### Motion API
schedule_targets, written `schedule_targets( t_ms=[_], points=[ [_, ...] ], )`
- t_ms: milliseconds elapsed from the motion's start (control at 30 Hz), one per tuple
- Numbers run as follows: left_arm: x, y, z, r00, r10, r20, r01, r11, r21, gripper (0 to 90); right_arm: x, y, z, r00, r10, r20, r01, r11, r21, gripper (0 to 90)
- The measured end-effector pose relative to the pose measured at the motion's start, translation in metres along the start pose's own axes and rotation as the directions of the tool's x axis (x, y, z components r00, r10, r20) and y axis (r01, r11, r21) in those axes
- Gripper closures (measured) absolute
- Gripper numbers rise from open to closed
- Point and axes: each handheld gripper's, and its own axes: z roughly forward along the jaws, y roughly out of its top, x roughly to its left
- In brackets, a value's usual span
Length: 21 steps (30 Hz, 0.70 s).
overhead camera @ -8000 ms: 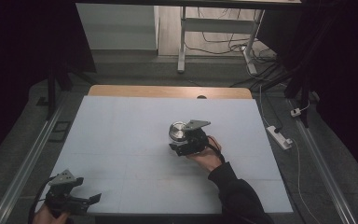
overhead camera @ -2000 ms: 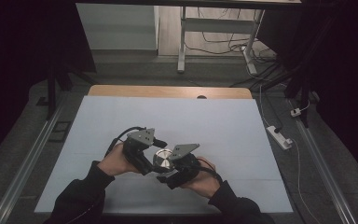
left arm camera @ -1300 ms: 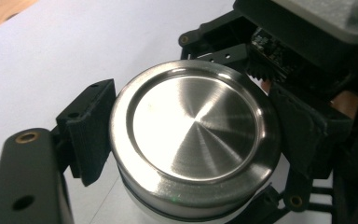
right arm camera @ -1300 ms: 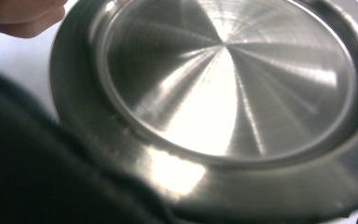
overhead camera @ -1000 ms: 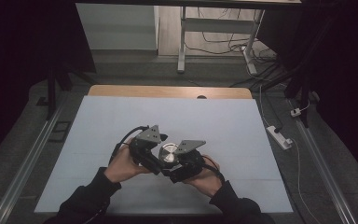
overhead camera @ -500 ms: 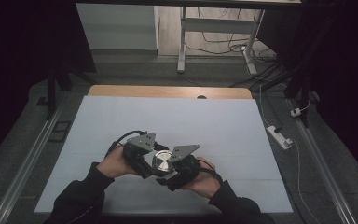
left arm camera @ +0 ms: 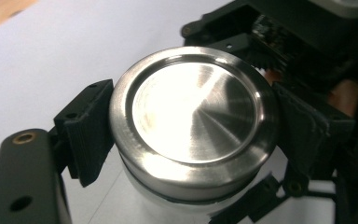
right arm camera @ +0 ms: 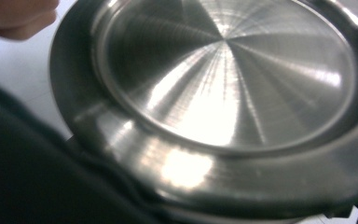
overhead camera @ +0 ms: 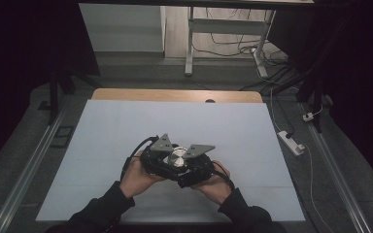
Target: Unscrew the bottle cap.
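A round jar with a brushed steel lid (overhead camera: 177, 156) and a white body sits between both grippers at the front middle of the table. In the left gripper view, the lid (left arm camera: 191, 116) is clamped from two sides by the ribbed black pads (left arm camera: 88, 126) of my left gripper (left arm camera: 193, 133), which is shut on its rim. My left gripper (overhead camera: 164, 154) comes in from the left and my right gripper (overhead camera: 190, 167) from the right, its black body close behind the jar. The right gripper view shows the lid (right arm camera: 223, 79) very near and blurred; a dark jaw lies under its rim, shut on the jar.
The pale mat (overhead camera: 126, 121) covers the table, with a wooden strip (overhead camera: 175, 95) along the far edge. A power strip (overhead camera: 291, 142) lies on the floor to the right. Metal rails (overhead camera: 24, 179) run along both sides. A finger (right arm camera: 18, 16) shows beside the lid.
My left gripper came from the table's front left corner to the jar and closed on its lid. My right gripper brought the jar nearer the front edge. Little has shifted over the last second.
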Motion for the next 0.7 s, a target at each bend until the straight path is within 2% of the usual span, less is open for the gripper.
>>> schedule_targets(
  t_ms=[67,133,200,267,300,333,433,467,600,633,667,700],
  points=[
    [0.0,0.001,0.001,0.9999,0.014,0.003,-0.014,0.9999,0.008,18.5,0.0,0.0,0.0,1.0,0.005,0.005,-0.005,1.0,0.005,15.0],
    [0.004,0.002,-0.001,0.999,0.015,0.042,-0.015,0.9998,0.012,14.5,0.0,0.0,0.0,1.0,-0.001,0.003,0.001,1.0,0.002,15.1],
    [0.01,0.004,-0.006,0.9946,0.009,0.103,-0.01,0.9999,0.009,6.2,0.001,0.001,-0.001,1.0,-0.009,-0.005,0.009,1.0,-0.004,15.1],
    [0.015,0.005,-0.013,0.9897,0.049,0.134,-0.049,0.9988,-0.003,4.4,0.002,0.002,-0.003,0.9995,-0.013,-0.027,0.013,1.0,-0.014,15.0],
    [0.018,0.004,-0.016,0.9855,0.08,0.15,-0.082,0.9967,0.004,4.1,0.002,0.002,-0.003,0.999,-0.024,-0.038,0.024,1.0,-0.017,15.1],
    [0.02,0.004,-0.019,0.9801,0.104,0.169,-0.107,0.9942,0.008,3.6,0.002,0.002,-0.004,0.9982,-0.032,-0.052,0.031,0.999,-0.017,15.0],
    [0.025,0.0,-0.024,0.9587,0.171,0.227,-0.18,0.9833,0.023,4.9,0.005,0.003,-0.004,0.9938,-0.06,-0.093,0.058,0.998,-0.019,15.0],
    [0.025,-0.002,-0.023,0.9485,0.193,0.251,-0.206,0.9781,0.026,6.0,0.007,0.003,-0.003,0.9917,-0.07,-0.108,0.069,0.997,-0.018,15.0],
    [0.024,-0.005,-0.019,0.9171,0.24,0.318,-0.264,0.964,0.033,9.9,0.015,0.004,-0.001,0.9805,-0.118,-0.157,0.117,0.993,-0.016,15.0],
    [0.024,-0.005,-0.019,0.9135,0.252,0.319,-0.276,0.9608,0.03,13.3,0.017,0.005,-0.001,0.9792,-0.121,-0.163,0.12,0.993,-0.014,15.0],
    [0.024,-0.006,-0.018,0.909,0.25,0.334,-0.273,0.9616,0.025,15.4,0.018,0.005,0.0,0.9771,-0.133,-0.166,0.132,0.991,-0.013,15.1],
    [0.024,-0.006,-0.018,0.9065,0.256,0.336,-0.277,0.9606,0.017,18.0,0.016,0.004,0.0,0.9703,-0.172,-0.17,0.172,0.985,-0.012,15.0]
  ],
)
